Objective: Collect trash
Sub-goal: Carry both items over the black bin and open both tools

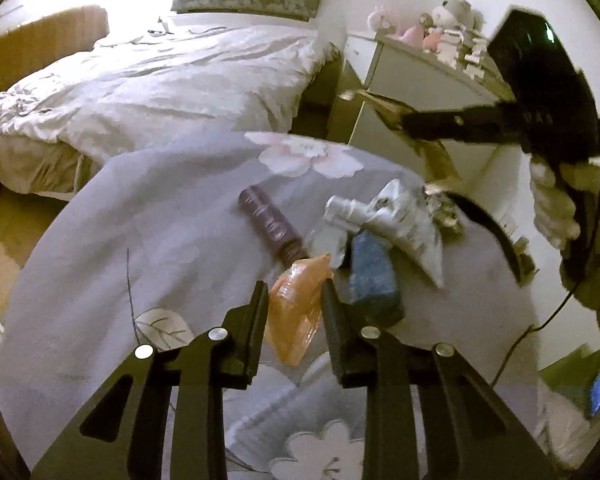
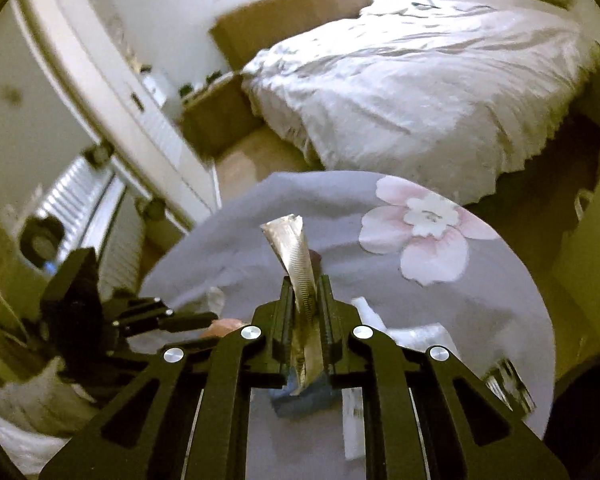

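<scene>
A crinkled orange wrapper sits between the fingers of my left gripper, whose pads press on both of its sides just above the grey floral tablecloth. My right gripper is shut on a silvery foil wrapper that sticks up past its fingertips. In the left wrist view the right gripper hangs high at the right with that foil wrapper in it. The left gripper appears low at the left of the right wrist view, with a bit of the orange wrapper showing.
On the round table lie a purple tube, a white pump bottle, a blue packet and a silver foil bag. Behind stand a bed, a cardboard box and a white dresser with toys.
</scene>
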